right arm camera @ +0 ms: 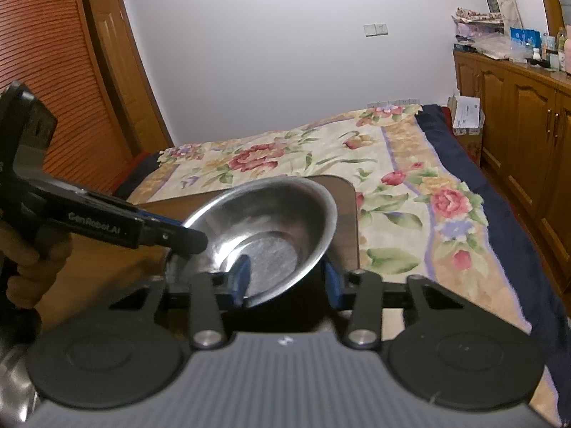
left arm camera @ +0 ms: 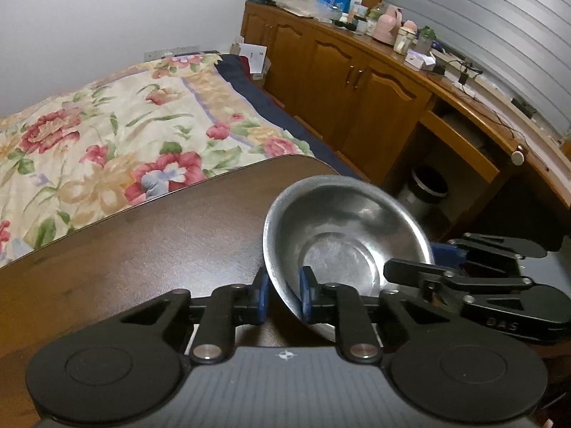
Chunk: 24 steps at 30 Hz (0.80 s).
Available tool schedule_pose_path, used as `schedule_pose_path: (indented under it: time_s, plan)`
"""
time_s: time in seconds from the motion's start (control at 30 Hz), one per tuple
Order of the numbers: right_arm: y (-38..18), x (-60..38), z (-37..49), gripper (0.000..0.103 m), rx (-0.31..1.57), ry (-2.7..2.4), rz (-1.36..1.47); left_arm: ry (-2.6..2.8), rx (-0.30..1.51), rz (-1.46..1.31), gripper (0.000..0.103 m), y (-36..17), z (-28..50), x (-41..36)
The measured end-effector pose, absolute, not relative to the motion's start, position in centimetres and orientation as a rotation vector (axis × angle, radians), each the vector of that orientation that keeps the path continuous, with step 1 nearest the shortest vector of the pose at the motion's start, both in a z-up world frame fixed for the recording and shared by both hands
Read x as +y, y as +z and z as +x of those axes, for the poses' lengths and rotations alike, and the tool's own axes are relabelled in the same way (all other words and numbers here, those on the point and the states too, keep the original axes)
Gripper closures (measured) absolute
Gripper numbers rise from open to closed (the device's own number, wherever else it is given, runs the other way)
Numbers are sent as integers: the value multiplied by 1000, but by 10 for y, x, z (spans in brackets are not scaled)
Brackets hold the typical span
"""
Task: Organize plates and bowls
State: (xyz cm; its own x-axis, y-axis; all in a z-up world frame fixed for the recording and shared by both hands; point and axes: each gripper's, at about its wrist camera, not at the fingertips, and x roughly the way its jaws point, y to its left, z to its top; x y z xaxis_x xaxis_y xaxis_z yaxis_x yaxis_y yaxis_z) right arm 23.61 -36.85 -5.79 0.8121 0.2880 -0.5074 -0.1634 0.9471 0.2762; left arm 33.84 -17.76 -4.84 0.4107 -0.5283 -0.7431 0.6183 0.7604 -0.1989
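i have one steel bowl (left arm camera: pixel 348 239) in front of me, and everything else i place against it. the bowl sits tilted over the dark wooden table (left arm camera: pixel 142 249), near the table's rounded far corner, its open side tipped toward my cameras.

my left gripper (left arm camera: pixel 283 294) is at the bowl's near-left rim: one blue pad (left arm camera: pixel 262 294) lies outside the wall and the other inside, and the jaws are pinched onto that rim. my right gripper (right arm camera: pixel 287 280) is at the bowl's opposite near edge. its left blue pad (right arm camera: pixel 242 278) is inside the bowl, against the inner wall, and its right pad is outside and below the rim. the jaws look narrowed around the wall, but i cannot tell whether both pads really press on it.

in the right wrist view, the left gripper's black finger crosses over the bowl's left rim, and a hand (right arm camera: pixel 32 260) grips its handle to the left of the bowl. beyond the bowl lies a bed with a flowered cover (right arm camera: pixel 321 164). to the bowl's right stand wooden cabinets (left arm camera: pixel 342 71) with a cluttered top, and a waste bin (left arm camera: pixel 424 189) stands just past the bowl's right rim.
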Motion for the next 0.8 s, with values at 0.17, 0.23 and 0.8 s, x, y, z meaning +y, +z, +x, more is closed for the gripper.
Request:
schedule_pose_path:
  time_s: [0.17,0.23,0.8]
  plan:
    - [-52,-368,234,72,572,234,224,-734,860,121,84,-38,326,-175]
    - [-48,-367,233,72,567,242,228,-732,847,118,84,-33,323,-172]
    - [-8,-350,204,73,486,248,165,-739,735,110,83,7,284,-145]
